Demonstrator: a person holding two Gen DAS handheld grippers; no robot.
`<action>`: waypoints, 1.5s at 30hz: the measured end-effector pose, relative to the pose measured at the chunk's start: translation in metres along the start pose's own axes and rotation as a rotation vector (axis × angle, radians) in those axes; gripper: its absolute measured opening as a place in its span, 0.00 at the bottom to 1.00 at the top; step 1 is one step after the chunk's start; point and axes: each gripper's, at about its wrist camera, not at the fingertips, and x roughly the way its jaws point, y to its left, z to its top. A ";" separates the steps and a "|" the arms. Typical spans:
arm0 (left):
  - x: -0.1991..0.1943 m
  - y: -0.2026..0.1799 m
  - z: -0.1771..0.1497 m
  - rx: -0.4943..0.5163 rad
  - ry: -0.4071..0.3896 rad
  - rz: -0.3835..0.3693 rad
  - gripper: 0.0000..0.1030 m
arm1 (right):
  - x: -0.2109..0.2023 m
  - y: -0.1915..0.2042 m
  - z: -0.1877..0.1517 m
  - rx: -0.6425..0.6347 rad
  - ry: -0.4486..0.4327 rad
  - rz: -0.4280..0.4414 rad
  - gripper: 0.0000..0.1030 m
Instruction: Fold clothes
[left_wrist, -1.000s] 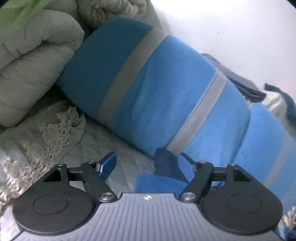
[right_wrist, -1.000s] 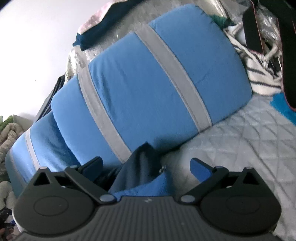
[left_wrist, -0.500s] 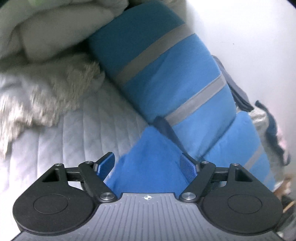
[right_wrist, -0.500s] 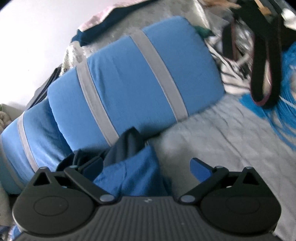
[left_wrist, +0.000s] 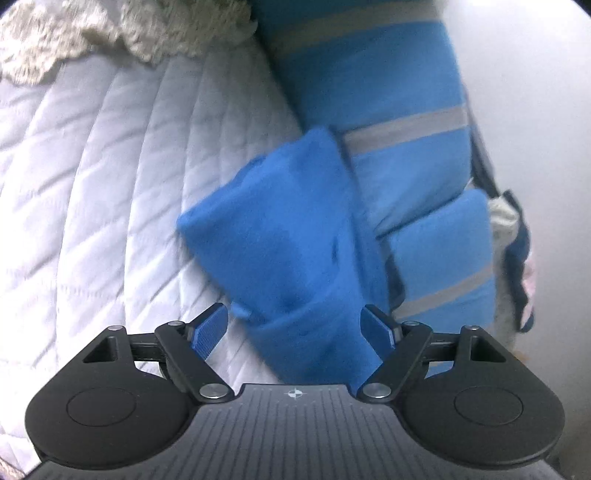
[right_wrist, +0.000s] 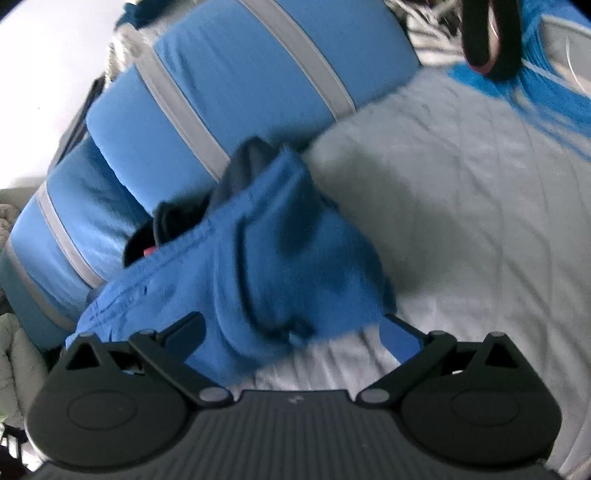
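Blue garment (left_wrist: 295, 236) lies bunched on the quilted white bed cover (left_wrist: 110, 184), its far end pushed up against the blue bolster with grey stripes (left_wrist: 399, 110) that fills the upper right of the left wrist view. Left tool (left_wrist: 295, 325): jaws spread, and the reading is that they are opening a little; the cloth runs up the frame from between them toward centre, its right flank close by the right pad, clear bed cover showing between the cloth and the left pad. No pinch visible here. In that view the garment's long axis runs from lower centre up and slightly left, roughly in line with the tool's own pointing. Right tool (right_wrist: 295, 332): jaws wide apart; the same blue garment (right_wrist: 258, 266) sits ahead and left of centre, a stitched hem or waistband edge running diagonally from lower left toward the middle, the left finger overlapping cloth, the right finger over bare bed cover (right_wrist: 480, 221). Whether that left finger touches the fabric I cannot tell; motion blur is heavy. A dark piece of cloth (right_wrist: 243, 166) pokes out where the garment meets the bolster (right_wrist: 221, 92). Judgement: the bundle lies nearer the left tool, more squarely inside its jaws; the right tool would need to shift left in its own frame to centre on the hem before any fold.
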 end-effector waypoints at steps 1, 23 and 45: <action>0.003 0.001 -0.002 -0.001 0.010 0.010 0.77 | 0.003 0.000 -0.004 0.010 0.020 0.002 1.00; 0.031 0.026 -0.014 -0.167 0.020 -0.049 0.77 | 0.031 -0.009 -0.013 0.118 0.031 0.030 1.00; 0.053 0.015 -0.011 -0.140 -0.170 -0.084 0.92 | 0.071 -0.037 -0.008 0.536 -0.124 0.219 1.00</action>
